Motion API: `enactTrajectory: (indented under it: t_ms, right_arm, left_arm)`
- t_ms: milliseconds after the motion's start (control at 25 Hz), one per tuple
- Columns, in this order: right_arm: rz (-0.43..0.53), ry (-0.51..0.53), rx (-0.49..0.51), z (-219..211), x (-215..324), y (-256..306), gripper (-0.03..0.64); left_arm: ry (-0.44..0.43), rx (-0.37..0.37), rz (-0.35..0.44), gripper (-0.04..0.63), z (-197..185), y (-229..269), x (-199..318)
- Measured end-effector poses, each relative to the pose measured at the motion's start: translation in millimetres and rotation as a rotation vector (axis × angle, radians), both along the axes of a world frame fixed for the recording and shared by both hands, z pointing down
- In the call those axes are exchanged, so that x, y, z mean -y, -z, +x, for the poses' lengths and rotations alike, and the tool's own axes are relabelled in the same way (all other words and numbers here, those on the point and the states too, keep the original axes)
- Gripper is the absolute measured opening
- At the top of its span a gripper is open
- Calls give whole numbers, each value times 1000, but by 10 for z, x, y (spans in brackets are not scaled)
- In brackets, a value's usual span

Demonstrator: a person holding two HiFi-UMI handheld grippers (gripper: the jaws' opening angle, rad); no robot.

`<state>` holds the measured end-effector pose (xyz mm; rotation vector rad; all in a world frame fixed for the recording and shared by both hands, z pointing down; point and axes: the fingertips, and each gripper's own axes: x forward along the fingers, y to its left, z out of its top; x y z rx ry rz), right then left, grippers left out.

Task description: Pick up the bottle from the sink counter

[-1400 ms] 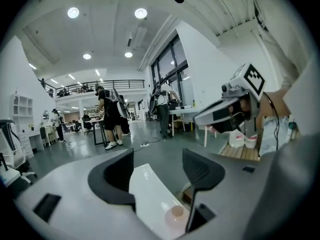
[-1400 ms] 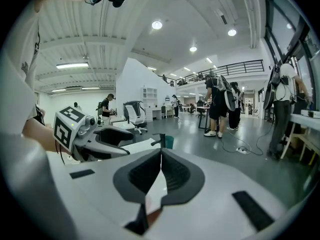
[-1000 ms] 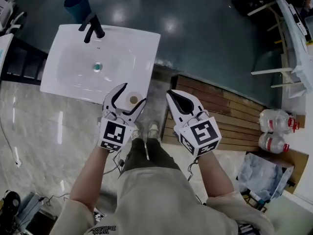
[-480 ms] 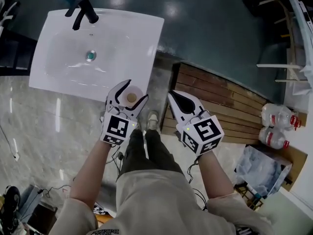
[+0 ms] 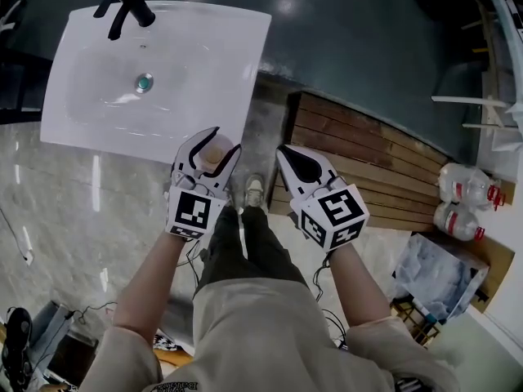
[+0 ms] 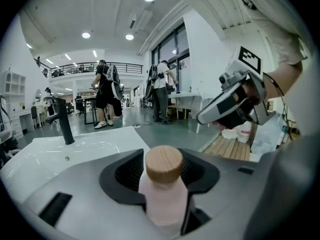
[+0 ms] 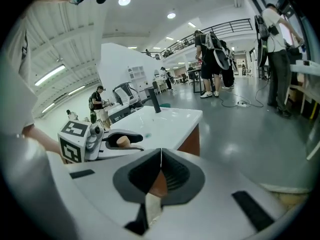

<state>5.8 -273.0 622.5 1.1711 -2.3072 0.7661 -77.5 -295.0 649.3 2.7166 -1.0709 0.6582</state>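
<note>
White sink tabletop (image 5: pixel 204 55), black faucet (image 5: pixel 122 11) at far edge. Bottle (image 6: pixel 162 189) stands on the near-right corner, wooden cap up. Left gripper (image 5: pixel 219 141): jaws have just been closing, now snug on the pink body. Right gripper (image 5: pixel 288 158) just beside it, jaws together, nothing btwn. Step looks like the lift: confirm a firm squeeze, then pull straight up, no tilt, clear of the rim. Keep right gripper out of the way. Room L to R: pale marbled floor (image 5: pixel 49 211), wooden decking (image 5: pixel 368 178), water jugs (image 5: pixel 458 211). Open hall w/ ppl in bkgd.
</note>
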Motion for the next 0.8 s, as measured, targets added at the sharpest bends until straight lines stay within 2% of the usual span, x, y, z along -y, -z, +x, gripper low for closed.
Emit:
enactTrajectory:
  t_ms: [200,440,680,800]
  right_arm:
    - [-24,-16,45,-17,-19,-16,-3]
    - [-19,-17,35,7,-55,7,-3]
    - [0,-13,31,12,-70,120,-3]
    - [21,-6,32,-23,-49,248,-3]
  left_arm:
    - [19,-13,5,149,-16,20,2]
    - [-16,37,-2,100,1,22,-12]
    - [5,5,-53,92,-61,68,-17]
    - [0,3,-51,91,-116,196,-15]
